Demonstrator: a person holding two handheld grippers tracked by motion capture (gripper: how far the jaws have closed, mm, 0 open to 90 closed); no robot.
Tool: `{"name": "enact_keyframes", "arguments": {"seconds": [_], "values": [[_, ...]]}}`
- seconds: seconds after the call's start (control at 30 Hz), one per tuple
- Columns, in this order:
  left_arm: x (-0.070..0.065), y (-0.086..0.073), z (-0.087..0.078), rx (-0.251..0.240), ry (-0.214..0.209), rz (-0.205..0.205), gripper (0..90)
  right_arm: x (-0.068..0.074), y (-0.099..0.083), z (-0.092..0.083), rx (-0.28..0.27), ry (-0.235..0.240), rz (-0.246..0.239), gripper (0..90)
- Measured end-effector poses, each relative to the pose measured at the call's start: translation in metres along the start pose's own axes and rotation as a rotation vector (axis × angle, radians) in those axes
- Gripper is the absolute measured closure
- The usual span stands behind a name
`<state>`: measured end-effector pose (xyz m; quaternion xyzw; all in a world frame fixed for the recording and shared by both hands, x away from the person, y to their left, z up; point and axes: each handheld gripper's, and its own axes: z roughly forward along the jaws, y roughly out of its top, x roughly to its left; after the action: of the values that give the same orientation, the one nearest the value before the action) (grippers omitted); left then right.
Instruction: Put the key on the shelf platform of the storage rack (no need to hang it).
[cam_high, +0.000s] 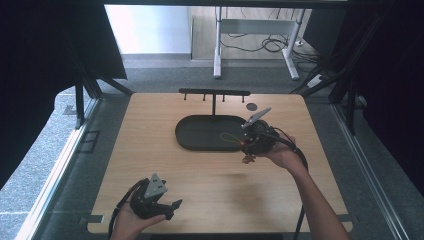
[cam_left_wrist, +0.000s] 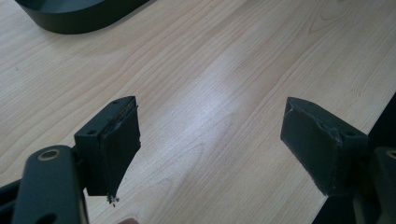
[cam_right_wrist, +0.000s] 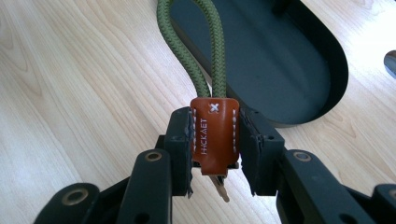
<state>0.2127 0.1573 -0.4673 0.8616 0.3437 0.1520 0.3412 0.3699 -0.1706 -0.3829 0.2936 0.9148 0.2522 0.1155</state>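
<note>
Right gripper (cam_right_wrist: 215, 154) clenched on brown leather tab (cam_right_wrist: 214, 135) of green cord loop (cam_right_wrist: 196, 51), at tray's (cam_high: 190, 140) four o'clock rim, loop reaching over tray. Left gripper (cam_left_wrist: 210, 149) released, jaws wide apart over bare wooden table (cam_high: 220, 185), seven o'clock from tray.

Braided olive-green cord (cam_right_wrist: 187, 51), brown white-stitched leather tab (cam_right_wrist: 215, 135), black tray (cam_right_wrist: 280, 60), pale wood-grain table (cam_right_wrist: 70, 93).

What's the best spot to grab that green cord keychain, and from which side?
The brown leather tab, where the right gripper already clamps it. Its two flat faces give the jaws firm surfaces, one from each side, while the green cord loop is round and floppy. That leaves the loop free above the black tray.
</note>
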Motion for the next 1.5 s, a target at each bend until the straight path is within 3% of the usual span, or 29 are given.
{"name": "enact_keyframes", "arguments": {"seconds": [0.73, 1.5], "values": [[0.0, 0.0, -0.002, -0.009, -0.002, 0.002, 20.2, -0.007, 0.027, 0.001, -0.004, -0.008, -0.01, 66.3], [0.002, 0.0, -0.005, -0.016, 0.001, -0.003, 20.2, -0.019, 0.048, 0.017, -0.004, 0.003, 0.034, 66.3]]}}
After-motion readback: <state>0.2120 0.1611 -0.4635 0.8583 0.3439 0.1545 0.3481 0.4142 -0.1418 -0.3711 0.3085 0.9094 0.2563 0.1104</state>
